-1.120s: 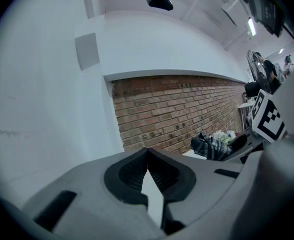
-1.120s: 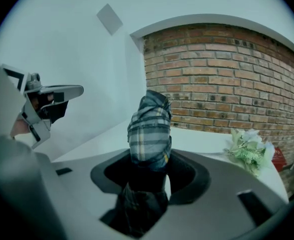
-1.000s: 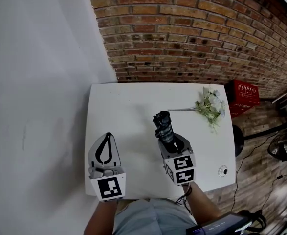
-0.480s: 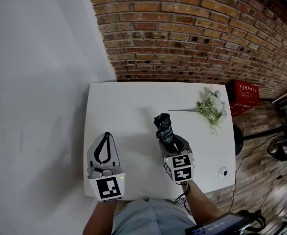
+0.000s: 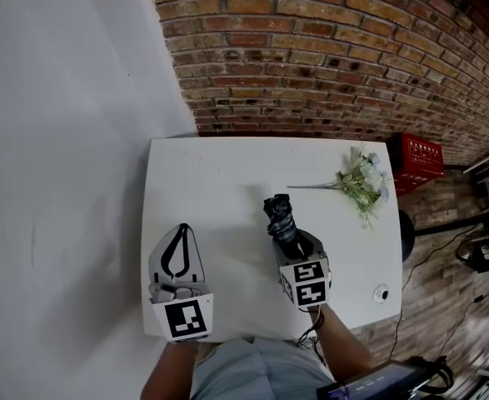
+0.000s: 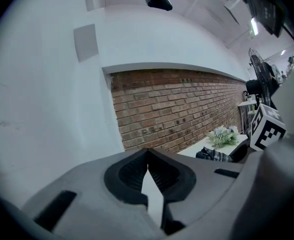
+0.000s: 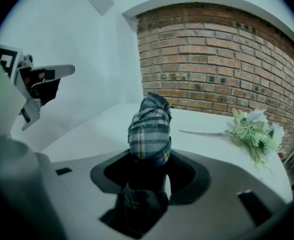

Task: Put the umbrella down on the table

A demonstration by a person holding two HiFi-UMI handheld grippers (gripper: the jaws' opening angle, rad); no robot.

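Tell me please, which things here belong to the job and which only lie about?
Belong to the job: folded plaid umbrella; right gripper, clamped on it; white table.
Only lying about: flower bunch; red crate; left gripper, shut and empty.

Your left tongs (image 5: 182, 230) sit at the lower left of the head view. They point away from you and close to level, with the jaws closed tip to tip and nothing between them. Your right tongs (image 5: 297, 242) sit just to their right, tilted forward and downward, with the jaws clamped on the folded plaid umbrella (image 5: 279, 213), which sticks out past the tips. Your right forearm (image 5: 341, 350) runs back from these tongs toward your body at the bottom edge.
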